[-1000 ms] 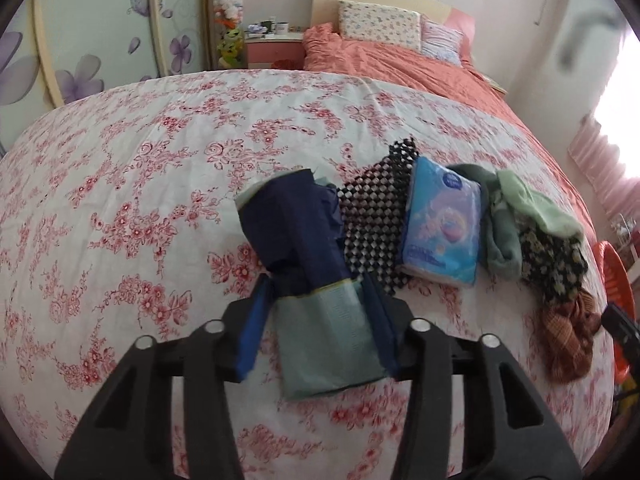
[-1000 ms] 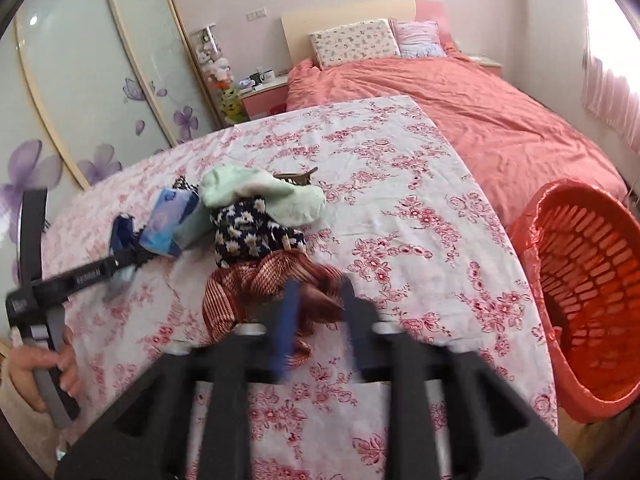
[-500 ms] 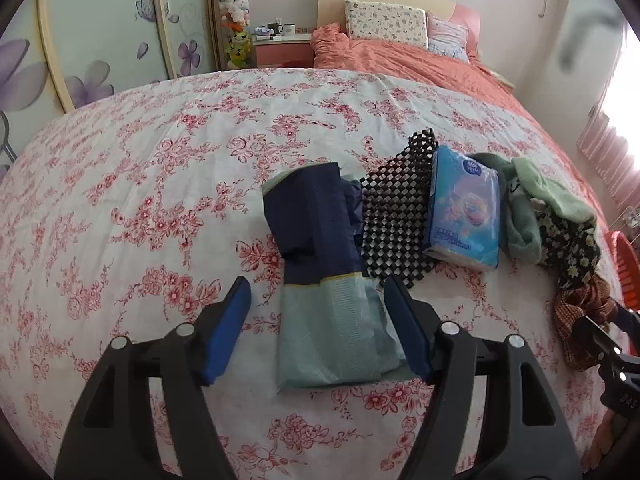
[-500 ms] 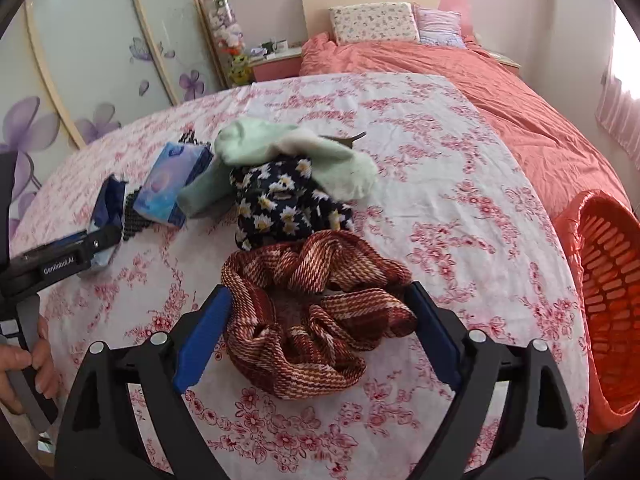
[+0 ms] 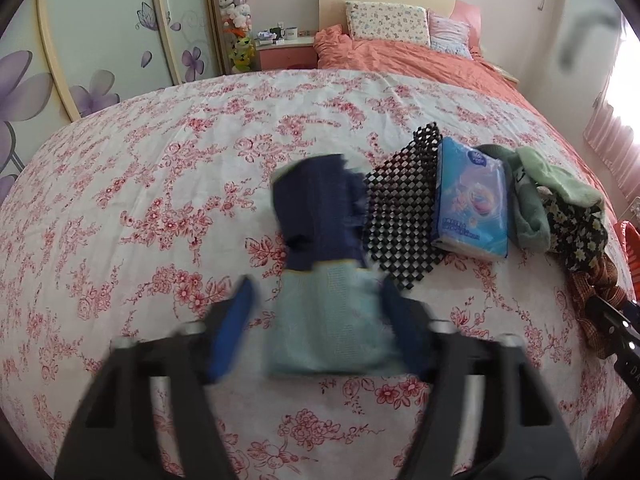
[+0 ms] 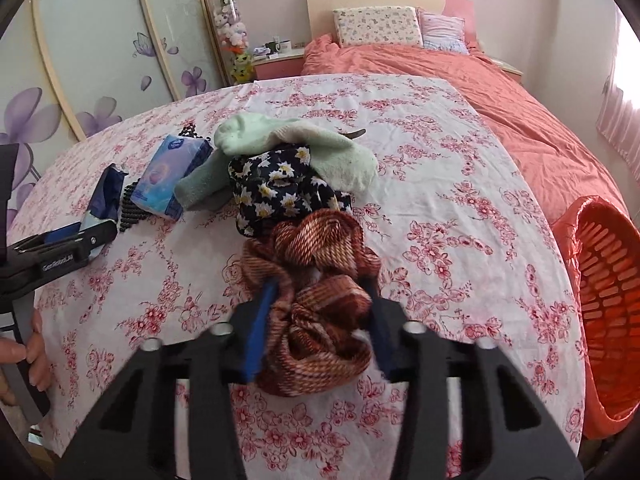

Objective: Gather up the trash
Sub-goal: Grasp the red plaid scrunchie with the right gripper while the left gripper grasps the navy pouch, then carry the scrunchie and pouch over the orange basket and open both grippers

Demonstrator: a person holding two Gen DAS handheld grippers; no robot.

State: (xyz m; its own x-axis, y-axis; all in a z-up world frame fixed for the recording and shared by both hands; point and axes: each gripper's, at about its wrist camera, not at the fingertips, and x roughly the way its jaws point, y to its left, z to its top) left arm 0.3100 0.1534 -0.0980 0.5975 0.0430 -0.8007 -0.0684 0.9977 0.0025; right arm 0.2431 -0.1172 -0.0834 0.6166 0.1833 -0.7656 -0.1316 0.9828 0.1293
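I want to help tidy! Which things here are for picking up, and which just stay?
For the job: sock, mesh mat, tissue pack, green socks, flowery cloth, scrunchie, basket.

Just there: pillows, plush toys, mugs.

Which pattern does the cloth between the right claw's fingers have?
The scrunchie-like cloth has a reddish-brown and cream plaid pattern, best seen in the right wrist view.
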